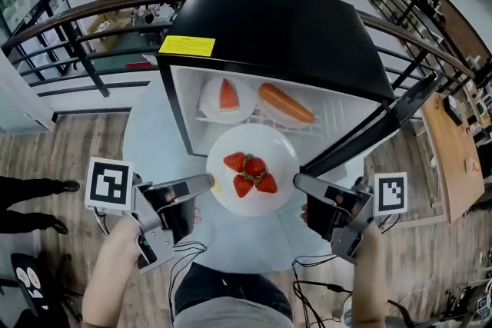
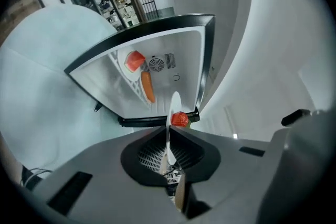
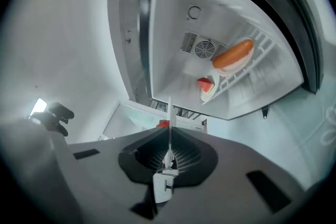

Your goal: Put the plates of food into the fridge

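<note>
Left tongs (image 1: 209, 181) & right tongs (image 1: 298, 181) are each closed on rim of plate (image 1: 257, 140), opposite sides, at frame centre before open fridge (image 1: 277, 27). Plate is stiff, fragile, prob. slippery; strawberries (image 1: 250, 173) can roll, so keep level.

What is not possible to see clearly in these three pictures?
- Head view: the print on the yellow label is too small to read.
- Head view: the strawberry plate covers the lower inside of the fridge.
- Right gripper view: the right gripper hides most of the strawberries.
</note>
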Demonstrator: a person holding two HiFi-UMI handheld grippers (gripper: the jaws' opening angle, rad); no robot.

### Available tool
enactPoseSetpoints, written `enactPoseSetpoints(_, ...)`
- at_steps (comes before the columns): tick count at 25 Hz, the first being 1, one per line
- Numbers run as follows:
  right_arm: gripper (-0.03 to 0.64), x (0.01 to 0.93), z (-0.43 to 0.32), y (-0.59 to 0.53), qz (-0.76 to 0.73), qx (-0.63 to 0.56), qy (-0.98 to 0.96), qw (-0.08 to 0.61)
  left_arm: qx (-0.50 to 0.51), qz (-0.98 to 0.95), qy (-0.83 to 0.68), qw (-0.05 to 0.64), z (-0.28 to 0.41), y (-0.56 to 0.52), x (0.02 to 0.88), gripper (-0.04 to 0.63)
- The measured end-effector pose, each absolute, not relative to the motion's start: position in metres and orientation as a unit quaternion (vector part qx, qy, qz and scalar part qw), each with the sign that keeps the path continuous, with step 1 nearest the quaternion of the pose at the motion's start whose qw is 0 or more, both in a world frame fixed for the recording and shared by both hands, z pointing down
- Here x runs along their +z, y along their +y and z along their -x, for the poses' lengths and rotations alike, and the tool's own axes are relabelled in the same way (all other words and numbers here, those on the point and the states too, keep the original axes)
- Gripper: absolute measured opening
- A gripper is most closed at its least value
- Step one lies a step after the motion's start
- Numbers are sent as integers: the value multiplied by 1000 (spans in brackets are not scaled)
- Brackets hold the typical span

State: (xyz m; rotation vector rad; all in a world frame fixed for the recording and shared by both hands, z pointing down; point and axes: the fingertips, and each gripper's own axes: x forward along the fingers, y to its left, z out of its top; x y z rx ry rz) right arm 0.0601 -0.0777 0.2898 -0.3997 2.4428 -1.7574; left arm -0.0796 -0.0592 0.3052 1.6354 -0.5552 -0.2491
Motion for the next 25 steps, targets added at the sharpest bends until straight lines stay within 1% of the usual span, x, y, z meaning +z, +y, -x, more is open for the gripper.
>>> enactPoseSetpoints(3, 25, 323, -55, -74, 132, -617, 772, 76, -136, -688, -253, 666, 81, -54, 336, 18)
enactPoseSetpoints(8, 23, 358, -61, -82, 141, -647, 741, 115, -168, -664, -266, 678, 74, -58, 368, 17)
enactPoseSetpoints(16, 21, 420, -59, -89, 163, -656, 720, 157, -203, -674, -293, 647, 78, -60, 416, 17)
enactPoseSetpoints(25, 21, 482, -69, -113, 233, -642, 716, 144, -205, -645, -330, 658, 71, -74, 484, 15)
